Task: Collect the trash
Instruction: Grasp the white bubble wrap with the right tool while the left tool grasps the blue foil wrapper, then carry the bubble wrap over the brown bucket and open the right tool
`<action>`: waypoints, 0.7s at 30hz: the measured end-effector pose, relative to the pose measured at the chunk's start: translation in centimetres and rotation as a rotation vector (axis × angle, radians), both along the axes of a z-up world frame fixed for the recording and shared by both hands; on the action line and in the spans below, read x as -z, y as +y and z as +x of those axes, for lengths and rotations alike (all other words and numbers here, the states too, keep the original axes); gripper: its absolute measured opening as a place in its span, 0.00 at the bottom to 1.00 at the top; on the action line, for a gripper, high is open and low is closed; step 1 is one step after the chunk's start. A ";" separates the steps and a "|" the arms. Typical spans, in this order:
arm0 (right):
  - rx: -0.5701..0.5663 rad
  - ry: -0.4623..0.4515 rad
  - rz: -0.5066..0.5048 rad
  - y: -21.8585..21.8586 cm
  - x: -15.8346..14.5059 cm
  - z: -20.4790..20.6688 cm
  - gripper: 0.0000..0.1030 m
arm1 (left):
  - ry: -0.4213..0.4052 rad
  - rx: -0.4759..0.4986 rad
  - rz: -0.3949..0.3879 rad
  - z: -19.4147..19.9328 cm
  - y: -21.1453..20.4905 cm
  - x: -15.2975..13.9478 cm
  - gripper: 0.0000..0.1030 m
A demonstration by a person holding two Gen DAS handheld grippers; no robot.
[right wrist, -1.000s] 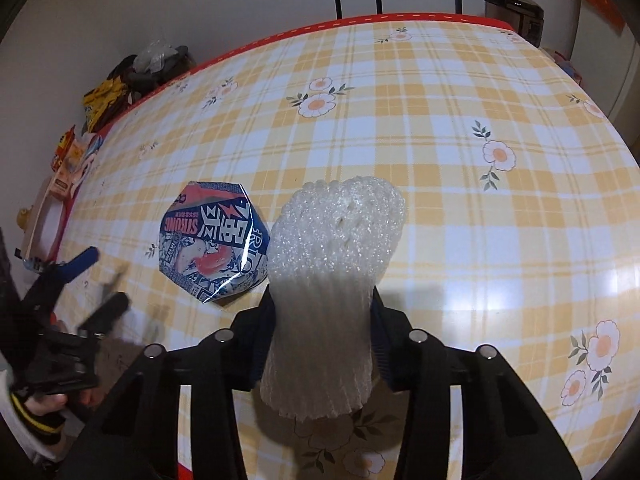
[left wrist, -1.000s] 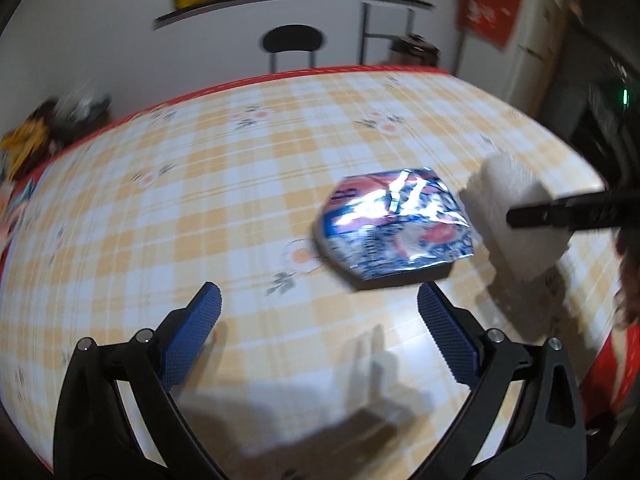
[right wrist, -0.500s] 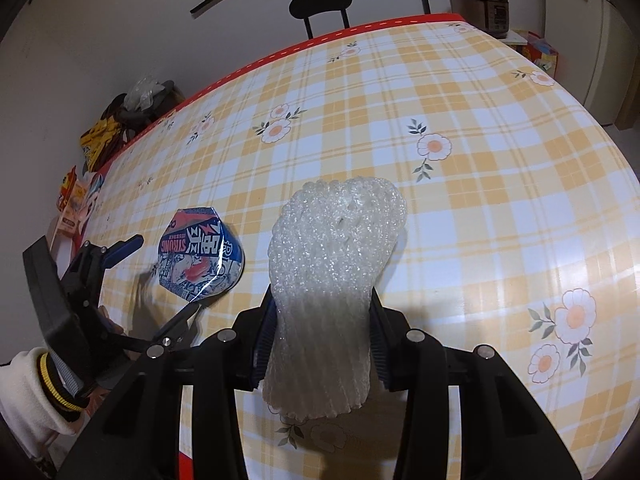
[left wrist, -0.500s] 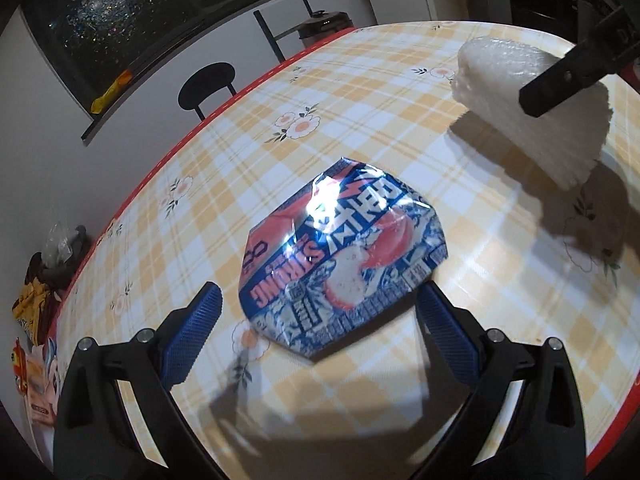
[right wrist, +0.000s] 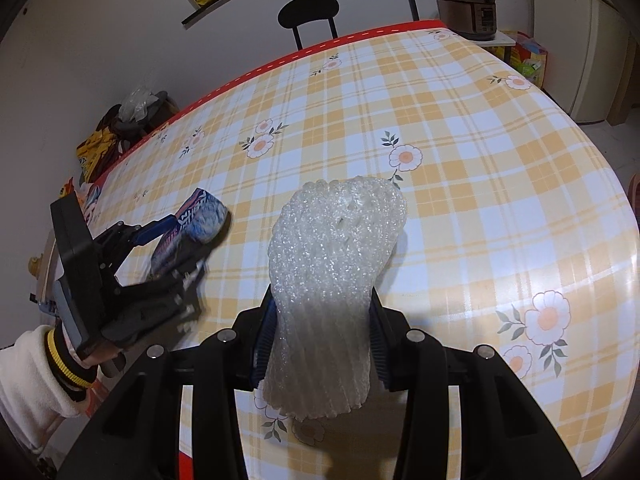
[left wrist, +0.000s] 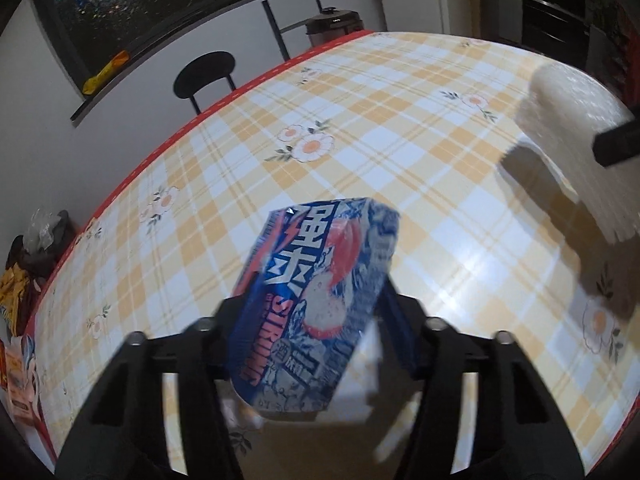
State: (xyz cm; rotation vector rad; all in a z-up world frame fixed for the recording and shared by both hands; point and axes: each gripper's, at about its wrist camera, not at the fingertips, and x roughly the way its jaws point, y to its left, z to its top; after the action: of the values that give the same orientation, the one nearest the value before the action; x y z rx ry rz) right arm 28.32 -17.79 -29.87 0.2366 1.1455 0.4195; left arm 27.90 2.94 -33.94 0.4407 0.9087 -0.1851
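- Checked floral tablecloth covering the table, its red edge running along the far side.
- Black chair standing at 12 o'clock.
- Pressure cooker sitting at 1 o'clock.
- Bags lying at 10 o'clock.

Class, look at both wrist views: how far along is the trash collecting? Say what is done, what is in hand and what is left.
Done: both pieces are gripped, and no other trash shows on the table. In hand: the left gripper, whose jaws have just been closing, clamps the blue wrapper; the right gripper holds the foam net. Left: dropping both off; no bin is in view.
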 end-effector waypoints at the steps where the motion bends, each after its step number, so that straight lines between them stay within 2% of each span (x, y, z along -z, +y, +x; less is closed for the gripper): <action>1: 0.002 0.000 0.001 -0.1 0.0 0.0 0.40 | 0.001 -0.013 -0.003 0.2 0.2 -0.2 0.33; 4: 0.007 -0.004 0.005 -0.4 -0.2 0.0 0.40 | 0.030 -0.049 -0.043 0.7 1.1 -1.0 0.23; 6: 0.006 -0.011 0.012 -0.5 -0.5 -0.1 0.40 | 0.030 -0.067 -0.073 0.5 1.7 -1.8 0.22; 15: 0.006 -0.037 0.033 -0.7 -1.8 -0.5 0.40 | 0.041 -0.211 -0.441 -2.3 5.1 -6.8 0.22; 21: 0.020 -0.058 0.045 -1.6 -2.7 -1.0 0.40 | -0.005 -0.216 -0.526 -4.8 4.2 -9.9 0.22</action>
State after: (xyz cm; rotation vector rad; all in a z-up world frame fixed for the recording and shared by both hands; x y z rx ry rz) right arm 27.37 -19.36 -27.13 0.2738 1.0769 0.4320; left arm 23.12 7.09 -24.07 -0.1441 0.8575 -0.2157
